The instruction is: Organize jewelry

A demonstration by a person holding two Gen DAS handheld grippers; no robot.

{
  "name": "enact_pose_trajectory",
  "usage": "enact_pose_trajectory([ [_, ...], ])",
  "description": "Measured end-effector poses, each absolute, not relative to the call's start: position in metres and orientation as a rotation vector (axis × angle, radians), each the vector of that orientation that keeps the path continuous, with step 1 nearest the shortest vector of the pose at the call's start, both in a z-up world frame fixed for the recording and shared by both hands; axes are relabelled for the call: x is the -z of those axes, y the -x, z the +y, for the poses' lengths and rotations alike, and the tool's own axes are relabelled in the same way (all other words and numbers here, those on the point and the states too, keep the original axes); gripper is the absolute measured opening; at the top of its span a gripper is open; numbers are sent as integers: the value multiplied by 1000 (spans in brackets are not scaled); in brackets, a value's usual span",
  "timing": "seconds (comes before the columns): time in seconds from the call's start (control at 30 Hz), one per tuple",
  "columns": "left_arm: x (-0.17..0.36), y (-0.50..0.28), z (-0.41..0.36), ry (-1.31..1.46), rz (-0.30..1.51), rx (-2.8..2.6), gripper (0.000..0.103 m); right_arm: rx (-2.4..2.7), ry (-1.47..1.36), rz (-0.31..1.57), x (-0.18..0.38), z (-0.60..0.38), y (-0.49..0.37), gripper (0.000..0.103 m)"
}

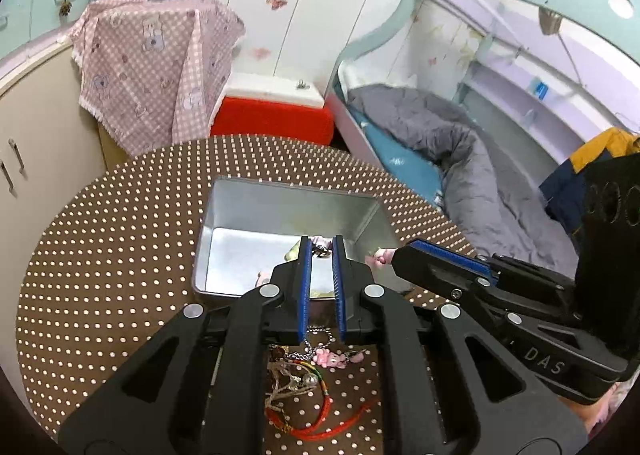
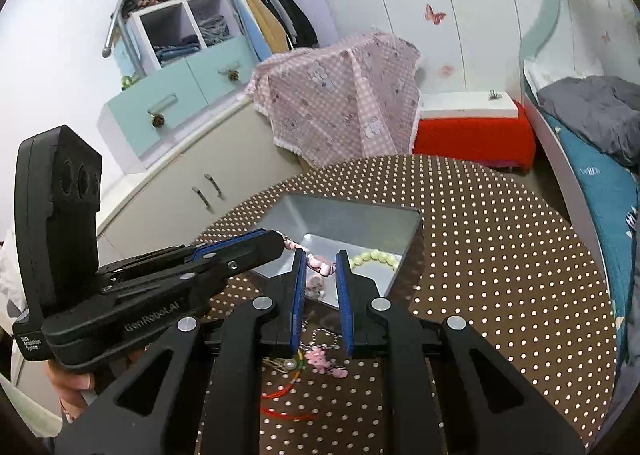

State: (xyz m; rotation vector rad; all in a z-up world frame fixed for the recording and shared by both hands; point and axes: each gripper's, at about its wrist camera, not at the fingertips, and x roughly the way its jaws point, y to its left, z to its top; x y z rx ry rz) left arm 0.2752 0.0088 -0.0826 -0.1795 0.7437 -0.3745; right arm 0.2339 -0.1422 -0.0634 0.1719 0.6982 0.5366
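Observation:
An open silver tin box stands on a round brown dotted table. Inside it lies a pale green bead bracelet. My left gripper and right gripper hover over the box's near edge, tips close together. Each is shut on a small pink charm piece that seems to run between them. Below the grippers on the table lies a pile: a pink bear charm, a ball chain and a red cord bracelet.
Behind the table stand a red box with a white lid, a pink checked cloth over some furniture and a cream cabinet. A bed with a grey quilt runs along the right. A hand grips the left tool.

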Motion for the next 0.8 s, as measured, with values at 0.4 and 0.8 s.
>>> enact_pose_trajectory([
  [0.4, 92, -281, 4, 156, 803, 376, 11, -538, -224, 729, 80, -154, -234, 16],
  [0.8, 63, -247, 24, 127, 693, 312, 64, -562, -252, 670, 63, -167, -205, 24],
])
